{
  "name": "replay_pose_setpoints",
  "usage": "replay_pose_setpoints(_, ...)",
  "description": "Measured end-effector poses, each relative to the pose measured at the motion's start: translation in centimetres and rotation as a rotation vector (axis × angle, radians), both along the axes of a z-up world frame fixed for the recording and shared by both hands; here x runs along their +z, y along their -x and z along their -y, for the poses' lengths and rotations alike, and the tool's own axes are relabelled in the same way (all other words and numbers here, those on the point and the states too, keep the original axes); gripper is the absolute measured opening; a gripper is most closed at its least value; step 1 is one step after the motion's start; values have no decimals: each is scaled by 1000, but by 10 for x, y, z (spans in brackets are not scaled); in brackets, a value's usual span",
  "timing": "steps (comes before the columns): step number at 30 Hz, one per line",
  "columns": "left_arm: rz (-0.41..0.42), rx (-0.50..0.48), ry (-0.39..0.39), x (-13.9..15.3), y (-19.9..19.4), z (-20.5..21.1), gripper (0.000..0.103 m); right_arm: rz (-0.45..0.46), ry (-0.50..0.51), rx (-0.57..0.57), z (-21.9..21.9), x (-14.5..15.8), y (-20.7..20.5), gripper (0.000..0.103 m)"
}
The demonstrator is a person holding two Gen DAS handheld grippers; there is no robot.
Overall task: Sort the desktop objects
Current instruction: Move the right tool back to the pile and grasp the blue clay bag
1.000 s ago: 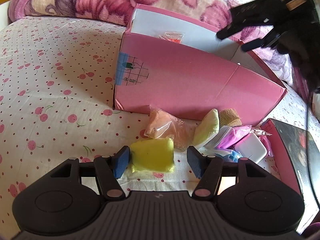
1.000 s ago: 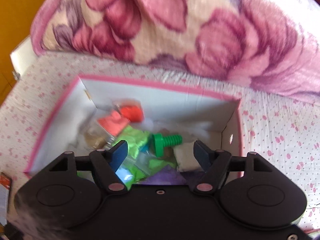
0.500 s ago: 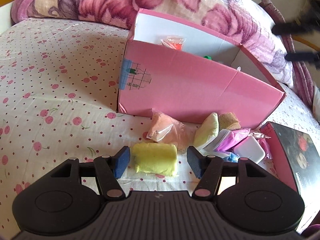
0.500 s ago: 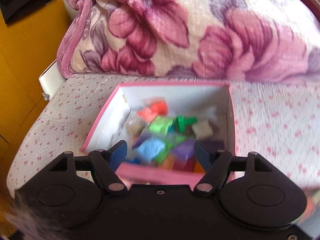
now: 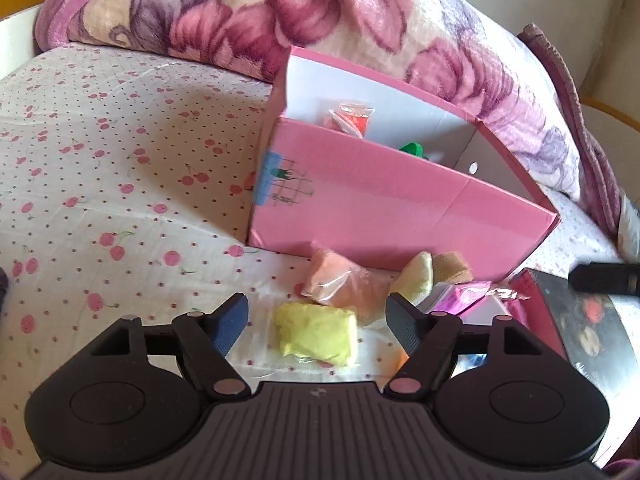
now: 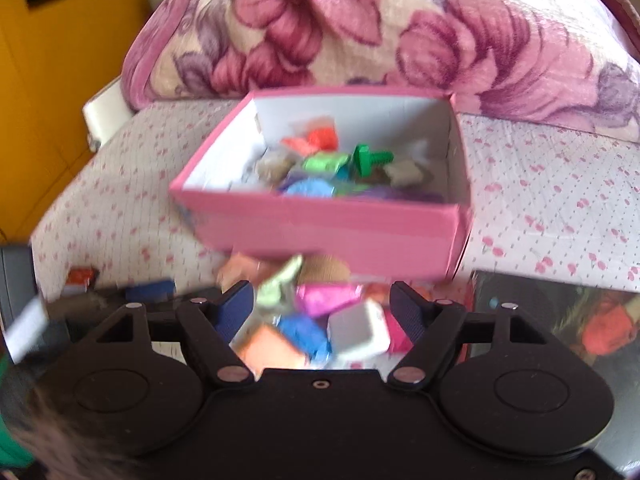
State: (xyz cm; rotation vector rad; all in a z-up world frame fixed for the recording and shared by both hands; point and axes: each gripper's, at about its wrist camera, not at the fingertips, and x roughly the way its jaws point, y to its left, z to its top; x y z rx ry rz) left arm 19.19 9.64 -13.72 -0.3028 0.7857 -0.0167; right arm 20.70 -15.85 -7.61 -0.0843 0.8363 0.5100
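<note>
A pink box [image 5: 380,208] stands on the cherry-print sheet; in the right wrist view the box [image 6: 320,228] holds several coloured packets and a green screw [image 6: 370,158]. A yellow packet [image 5: 318,336] lies on the sheet between the open fingers of my left gripper [image 5: 318,326], untouched. Behind it lie a peach packet [image 5: 340,282], a pale green one [image 5: 418,278] and a tan one [image 5: 452,266]. My right gripper [image 6: 322,314] is open and empty above a pile with a magenta packet [image 6: 326,296], a blue one [image 6: 304,334] and a white block [image 6: 360,330].
A dark glossy box lid [image 5: 584,332] lies right of the pile and also shows in the right wrist view [image 6: 560,312]. A floral blanket [image 5: 280,8] is heaped behind the box. A yellow wall [image 6: 48,80] is at far left. The other gripper's tip [image 5: 604,278] shows at right.
My right gripper has pulled back from over the box and dropped to the pile in front of it. My left gripper has drawn back slightly; the yellow packet stays between its fingers.
</note>
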Motion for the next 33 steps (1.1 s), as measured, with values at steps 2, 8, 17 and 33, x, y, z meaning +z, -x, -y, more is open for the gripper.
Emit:
replay_pose_setpoints(2, 0, -6, -14, 1, 3, -3, 75, 9, 36, 25, -5, -12, 10, 75)
replay_pose_setpoints(8, -3, -63, -47, -1, 11, -7, 75, 37, 112, 99, -18, -46, 30, 72)
replay_pose_setpoints(17, 9, -121, -53, -8, 10, 1, 75, 84, 169, 177, -29, -65, 24, 61)
replay_pose_setpoints(33, -21, -125, -93, -21, -9, 19, 41, 119, 166, 232, -39, -80, 2, 40)
